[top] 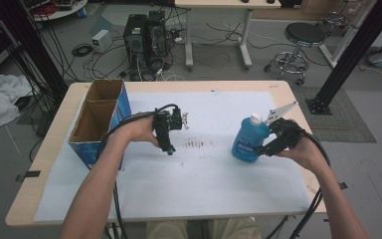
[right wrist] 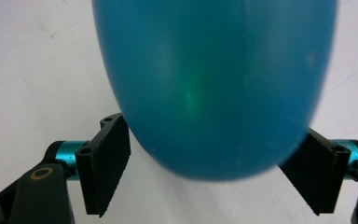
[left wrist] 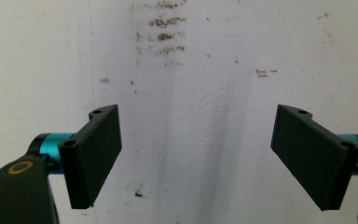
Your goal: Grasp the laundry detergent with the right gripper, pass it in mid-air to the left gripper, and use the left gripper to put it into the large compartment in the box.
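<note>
A blue bottle (top: 248,139) with a white cap leans slightly at the right of the white table cover (top: 199,184). My right gripper (top: 264,148) comes at it from the right, one jaw on each side of its lower body. In the right gripper view the jaws press the two flanks of the blue bottle (right wrist: 214,84); the right gripper (right wrist: 214,172) is shut on it. My left gripper (top: 168,144) hangs over the cover left of centre, pointing down. In its own view the left gripper (left wrist: 196,154) is open, with bare stained cover between the jaws.
An open cardboard box (top: 99,117) with blue sides stands at the table's left edge. Dark smudges (top: 196,144) mark the cover between the two grippers. Cables trail from both grippers off the front edge. Computers, a stool and another table stand beyond the far edge.
</note>
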### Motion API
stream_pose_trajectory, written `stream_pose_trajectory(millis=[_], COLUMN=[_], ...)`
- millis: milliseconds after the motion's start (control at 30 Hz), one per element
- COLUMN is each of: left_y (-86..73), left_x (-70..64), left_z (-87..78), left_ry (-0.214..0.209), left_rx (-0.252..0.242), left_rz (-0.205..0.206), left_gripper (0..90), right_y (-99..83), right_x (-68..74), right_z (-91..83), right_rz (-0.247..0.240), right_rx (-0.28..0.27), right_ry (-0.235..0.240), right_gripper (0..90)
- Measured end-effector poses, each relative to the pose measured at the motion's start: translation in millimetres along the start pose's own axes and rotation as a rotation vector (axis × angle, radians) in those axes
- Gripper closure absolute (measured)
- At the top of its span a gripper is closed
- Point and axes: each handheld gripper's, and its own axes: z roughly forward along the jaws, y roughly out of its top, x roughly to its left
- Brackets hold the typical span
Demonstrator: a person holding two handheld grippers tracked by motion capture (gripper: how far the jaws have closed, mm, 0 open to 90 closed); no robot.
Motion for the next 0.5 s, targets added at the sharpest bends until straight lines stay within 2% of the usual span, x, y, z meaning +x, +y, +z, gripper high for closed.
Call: stream_pose_trajectory(millis=[200,500], left_y=[-0.5,0.7], left_x=[0.0,-0.6], left_z=[-0.9,0.2], left_ry=[0.002,0.003], left_rx=[-0.001,0.0], left_rz=[0.003,0.006], left_gripper=[16.2,16.3], right_y=[0.2,-3.3], right_x=[2.1,4.0], right_z=[8.7,13.6], right_rz=[0.003,0.008], right_rx=[-0.016,-0.057], right_ry=[0.016,0.01], right_gripper=[19.9,20.3])
